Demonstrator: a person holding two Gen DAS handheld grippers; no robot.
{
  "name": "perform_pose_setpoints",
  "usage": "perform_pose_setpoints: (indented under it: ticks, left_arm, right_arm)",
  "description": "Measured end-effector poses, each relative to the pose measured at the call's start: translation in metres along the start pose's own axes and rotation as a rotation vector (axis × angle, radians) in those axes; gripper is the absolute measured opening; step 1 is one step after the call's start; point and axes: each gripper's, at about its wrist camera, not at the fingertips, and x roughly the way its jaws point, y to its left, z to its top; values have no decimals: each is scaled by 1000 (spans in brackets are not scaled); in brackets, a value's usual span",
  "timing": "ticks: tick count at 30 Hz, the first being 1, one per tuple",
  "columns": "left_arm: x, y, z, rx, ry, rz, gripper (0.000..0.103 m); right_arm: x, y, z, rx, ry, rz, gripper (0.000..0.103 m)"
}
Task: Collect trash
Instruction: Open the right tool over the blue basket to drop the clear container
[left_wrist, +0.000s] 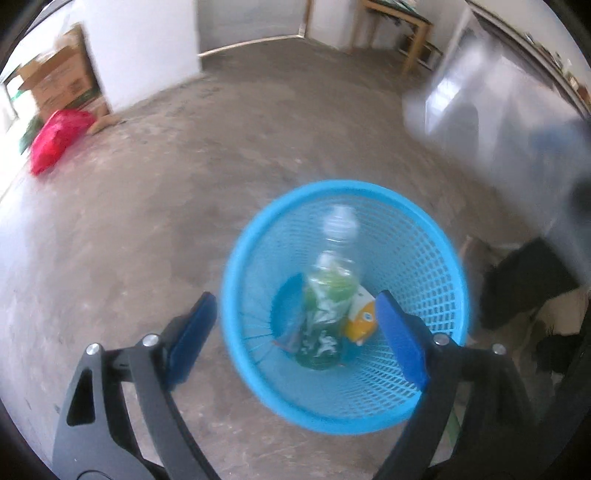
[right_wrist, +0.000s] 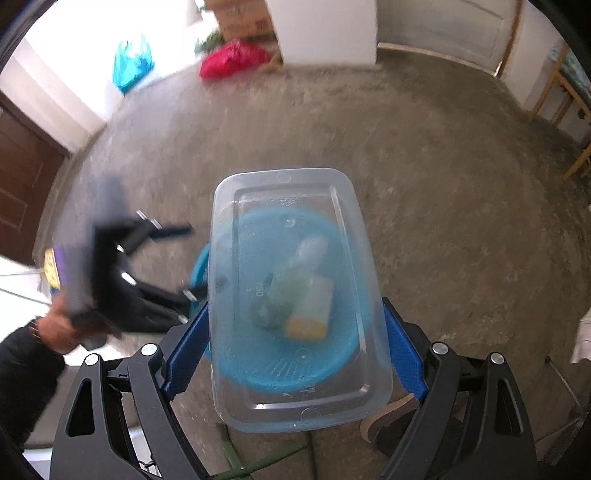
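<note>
Grey concrete floor (left_wrist: 184, 184) bearing a round blue mesh plastic wastebasket (left_wrist: 424, 266), with a clear green-labelled plastic bottle (left_wrist: 328, 299) and a small orange-and-white carton (left_wrist: 360, 317) inside. Right gripper (right_wrist: 295, 347): jaws wide, clamped on a clear rectangular plastic food container (right_wrist: 295, 398) held over the basket. Left gripper (left_wrist: 295, 336): jaws wide, empty, above the basket's near rim.

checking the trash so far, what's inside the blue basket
In the blue basket lie a clear plastic bottle with green label and a small orange-and-white carton. Whatever sits beneath them is covered.
</note>
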Motion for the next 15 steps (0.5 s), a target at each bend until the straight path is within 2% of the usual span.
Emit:
perform_pose_setpoints:
  ticks: [5, 9, 13, 15]
  left_arm:
    - [-13, 27, -5, -94, -27, 29, 83]
    - [-21, 36, -9, -123, -43, 41, 83]
    - [-24, 35, -11, -118, -44, 52, 83]
    - [-25, 36, -10, -121, -47, 59, 83]
  right_arm:
    - [45, 29, 5, -96, 103, -28, 85]
    - [73, 43, 11, -147, 131, -49, 85]
    - [95, 53, 9, -217, 123, -109, 88]
    - [97, 56, 8, -260, 102, -145, 93]
